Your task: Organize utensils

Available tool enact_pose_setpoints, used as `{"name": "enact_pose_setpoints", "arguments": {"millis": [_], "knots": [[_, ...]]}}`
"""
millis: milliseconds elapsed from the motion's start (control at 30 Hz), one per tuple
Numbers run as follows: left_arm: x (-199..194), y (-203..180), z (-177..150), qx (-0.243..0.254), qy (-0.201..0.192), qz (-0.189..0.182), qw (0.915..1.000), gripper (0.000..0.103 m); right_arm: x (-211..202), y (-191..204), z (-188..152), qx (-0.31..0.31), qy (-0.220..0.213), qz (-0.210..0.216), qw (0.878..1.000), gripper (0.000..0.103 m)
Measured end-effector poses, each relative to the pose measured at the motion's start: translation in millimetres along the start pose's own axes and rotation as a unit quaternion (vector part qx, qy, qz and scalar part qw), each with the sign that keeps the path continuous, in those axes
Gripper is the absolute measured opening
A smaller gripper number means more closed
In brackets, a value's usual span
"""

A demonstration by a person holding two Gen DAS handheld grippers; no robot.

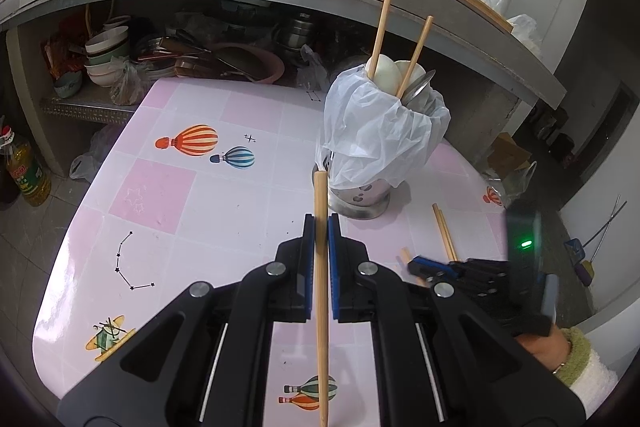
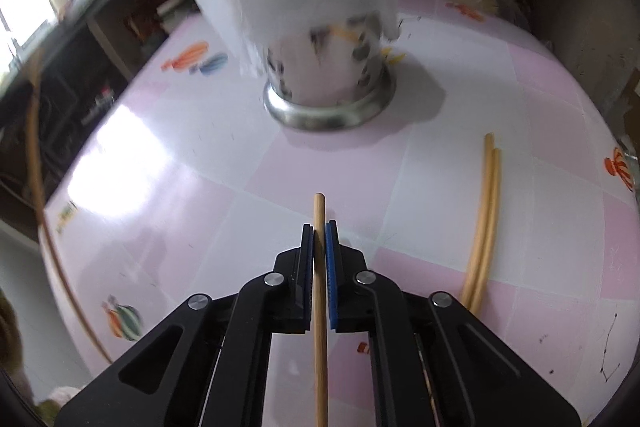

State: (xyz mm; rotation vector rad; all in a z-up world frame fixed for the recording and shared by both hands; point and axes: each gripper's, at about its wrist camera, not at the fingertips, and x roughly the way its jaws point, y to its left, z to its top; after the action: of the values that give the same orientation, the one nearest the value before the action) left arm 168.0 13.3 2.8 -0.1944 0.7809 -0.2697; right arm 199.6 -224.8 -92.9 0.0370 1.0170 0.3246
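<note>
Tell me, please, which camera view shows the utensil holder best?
The left wrist view: the utensil holder appears whole and sharp, with its plastic bag, two chopsticks and spoons standing inside. The right wrist view shows only its blurred metal base; the top is cut off.

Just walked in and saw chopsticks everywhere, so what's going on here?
A person is sorting chopsticks into a metal holder lined with a plastic bag on the pink table. The left tongs are shut on one chopstick, and the right tongs are shut on another. Two chopsticks already stand in the holder; two more lie on the table.
</note>
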Motion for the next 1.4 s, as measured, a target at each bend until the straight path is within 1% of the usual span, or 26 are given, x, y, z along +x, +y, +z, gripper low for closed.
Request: {"name": "enact_pose_setpoints", "arguments": {"millis": [67,233,400,467,567,700,833,1033,1200,1300,1400], "knots": [[-1.3,-0.2,0.5,0.0,-0.001,0.0,1.0,0.006,-14.4,-1.1,2.3,0.008,-0.021,0.008,1.0,0.006],[-5.5,-2.9,-0.6,0.004,-0.006,0.001,1.0,0.006,-74.8,-7.8,3.4,0.028,-0.094,0.028,0.995,0.006],[-11.8,-6.2,-1.4,0.011,-0.012,-0.001,0.9999,0.006,-137.5,-16.3,-3.1,0.04,-0.169,0.035,0.984,0.006],[-15.6,-8.6,-1.3,0.015,-0.017,-0.003,0.9997,0.006,-156.3,-20.4,-7.0,0.048,-0.192,0.037,0.98,0.006],[-21.2,-11.3,-0.9,0.02,-0.024,-0.007,0.9995,0.006,-175.8,-26.6,-13.2,0.059,-0.213,0.042,0.974,0.006],[-31.6,-15.9,2.8,0.025,-0.04,-0.015,0.9988,0.006,-189.0,-30.2,-20.6,0.067,-0.229,0.047,0.97,0.006],[-45.6,-20.6,14.0,0.029,-0.062,-0.026,0.9973,0.006,-192.6,-30.6,-24.8,0.072,-0.236,0.049,0.968,0.006],[-72.0,-32.3,47.9,0.041,-0.106,-0.046,0.9924,0.006,-198.9,-33.5,-27.9,0.078,-0.249,0.056,0.964,0.006],[-96.5,-44.3,89.3,0.047,-0.155,-0.065,0.9846,0.006,-198.8,-36.6,-29.2,0.082,-0.249,0.06,0.963,0.006],[-112.2,-55.3,117.6,0.055,-0.193,-0.07,0.9771,0.006,-197.8,-37.8,-29.4,0.084,-0.249,0.062,0.963,0.006],[-118.0,-66.7,142.0,0.066,-0.22,-0.072,0.9705,0.006,-196.4,-40.5,-29.8,0.088,-0.248,0.064,0.963,0.006]]}}
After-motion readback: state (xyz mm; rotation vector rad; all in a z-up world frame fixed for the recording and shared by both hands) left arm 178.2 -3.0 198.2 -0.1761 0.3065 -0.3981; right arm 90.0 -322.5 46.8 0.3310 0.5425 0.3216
